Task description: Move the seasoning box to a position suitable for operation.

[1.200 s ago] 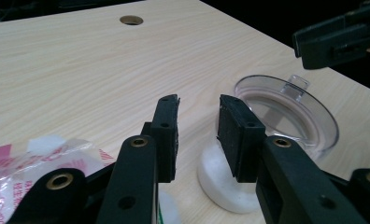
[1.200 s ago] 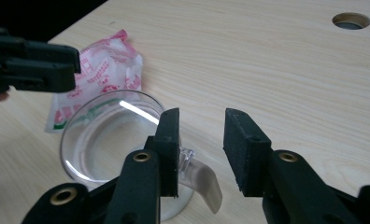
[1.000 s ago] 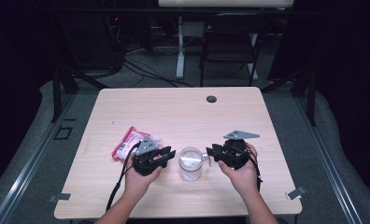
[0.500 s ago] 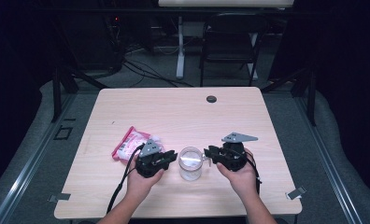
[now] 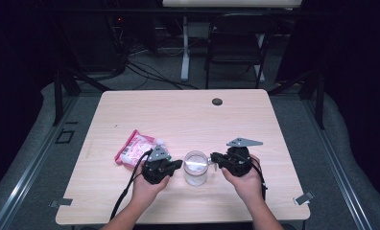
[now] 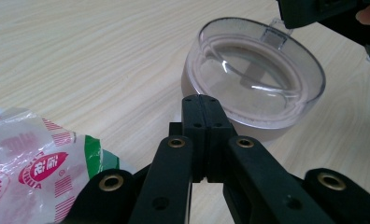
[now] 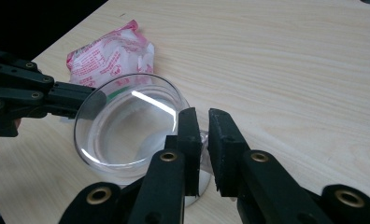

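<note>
A clear glass mug (image 5: 195, 167) stands near the front of the wooden table (image 5: 178, 115), between my two grippers. My left gripper (image 5: 180, 164) is at the mug's left. Its jaws have just closed and now meet with nothing between them (image 6: 202, 100), their tips close against the mug's (image 6: 253, 79) wall. My right gripper (image 5: 213, 157) is on the mug's right. Its jaws (image 7: 202, 114) have just been closing and now pinch the mug's (image 7: 122, 130) glass handle. A pink and white snack bag (image 5: 133, 148) lies to the left, behind my left gripper.
A small black round cap (image 5: 217, 101) sits in the tabletop near the far edge. A dark chair (image 5: 236, 43) and cables are on the floor beyond the table. The snack bag (image 7: 113, 56) lies just past the mug.
Both grippers' jaws have narrowed: the left pair came together on nothing, the right pair drew in on the mug's handle. The hands barely shifted and the mug stayed put.
</note>
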A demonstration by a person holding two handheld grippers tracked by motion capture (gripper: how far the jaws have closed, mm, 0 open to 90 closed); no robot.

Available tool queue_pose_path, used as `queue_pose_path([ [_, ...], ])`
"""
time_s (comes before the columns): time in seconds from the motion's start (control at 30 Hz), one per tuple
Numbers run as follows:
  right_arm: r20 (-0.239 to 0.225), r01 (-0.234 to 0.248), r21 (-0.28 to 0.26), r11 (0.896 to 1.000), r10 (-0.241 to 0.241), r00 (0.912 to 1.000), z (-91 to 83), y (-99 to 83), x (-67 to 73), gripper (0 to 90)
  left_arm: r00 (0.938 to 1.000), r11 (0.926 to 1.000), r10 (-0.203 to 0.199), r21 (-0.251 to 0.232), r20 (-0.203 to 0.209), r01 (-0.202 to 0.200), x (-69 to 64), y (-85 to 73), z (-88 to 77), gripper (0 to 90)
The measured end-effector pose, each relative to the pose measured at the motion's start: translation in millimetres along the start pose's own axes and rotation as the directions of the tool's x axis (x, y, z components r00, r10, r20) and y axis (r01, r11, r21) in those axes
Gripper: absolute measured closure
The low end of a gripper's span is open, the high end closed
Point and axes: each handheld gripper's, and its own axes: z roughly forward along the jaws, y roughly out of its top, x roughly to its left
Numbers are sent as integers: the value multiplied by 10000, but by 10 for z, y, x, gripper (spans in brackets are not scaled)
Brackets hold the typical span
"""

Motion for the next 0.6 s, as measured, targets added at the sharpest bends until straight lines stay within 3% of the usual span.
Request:
queue_pose_path([
  [0.3, -131, -159, -1, 9999, 159, 9998, 2, 4, -21, 838, 9999, 9989, 145, 435, -31, -143, -10, -62, 67, 900],
  [0.37, -184, -181, 48, 9998, 181, 9997, -1, 6, -31, 840, 9992, 9980, 398, 487, 66, -401, -2, -67, 62, 900],
  [0.6, -144, -179, 56, 9998, 180, 9997, 2, 10, -34, 842, 9984, 9985, 456, 274, 329, -465, -21, -45, 4, 900],
])
